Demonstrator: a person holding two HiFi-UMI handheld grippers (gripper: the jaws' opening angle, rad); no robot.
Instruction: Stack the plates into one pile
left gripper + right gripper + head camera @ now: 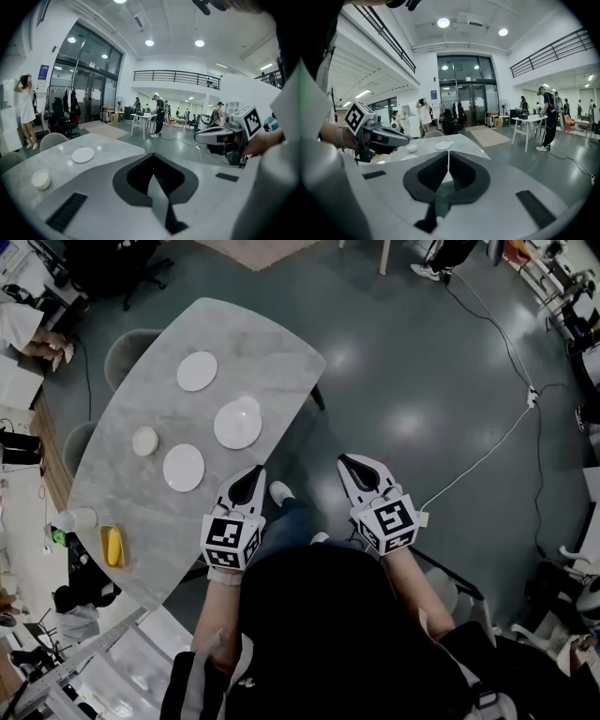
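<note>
Holding both shut and empty, you have your left gripper (252,473) at the table (141,540) edge and your right gripper (346,462) beside it, over the floor (422,381). White plates lie spread ahead-left of the left gripper: nearest plate (184,467), small plate (145,441), larger plate (237,426), far plate (197,371).

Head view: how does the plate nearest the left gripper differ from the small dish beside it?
The plate is clearly wider than the small dish. The plate looks flat; the small dish looks deeper, bowl-like. Both are white, round and unstacked on the table.
</note>
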